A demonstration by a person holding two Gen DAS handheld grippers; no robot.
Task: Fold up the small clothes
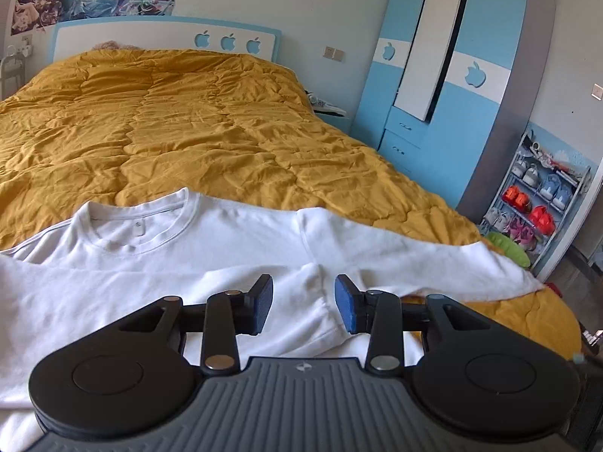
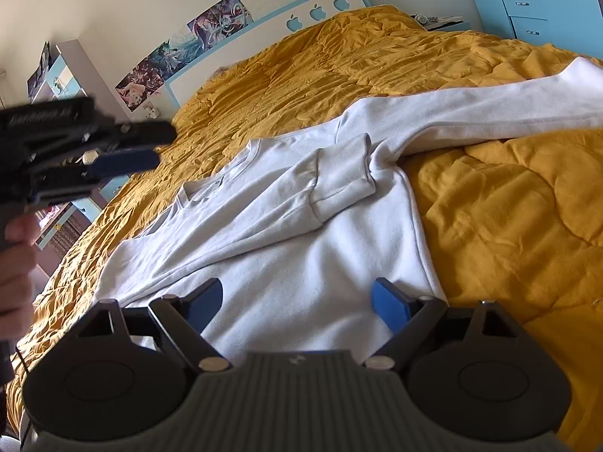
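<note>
Covering bed, mustard quilt [image 1: 211, 120] filled both views. White long-sleeved shirt [image 2: 301, 263] lay face-up on quilt, collar [image 1: 139, 222] toward headboard, one sleeve folded across chest, other sleeve [image 2: 490, 109] stretched toward 2 o'clock. Left gripper [image 1: 304, 303] over shirt, fingers apart, empty. Right gripper [image 2: 296, 303] above hem, fingers wide apart, empty.

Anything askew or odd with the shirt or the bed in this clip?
Nothing damaged or spilled. The white long-sleeved shirt lies on the wrinkled yellow quilt, half folded: one sleeve is folded across the chest, the other sleeve stretches out sideways. Both grippers are open and hold nothing.
</note>
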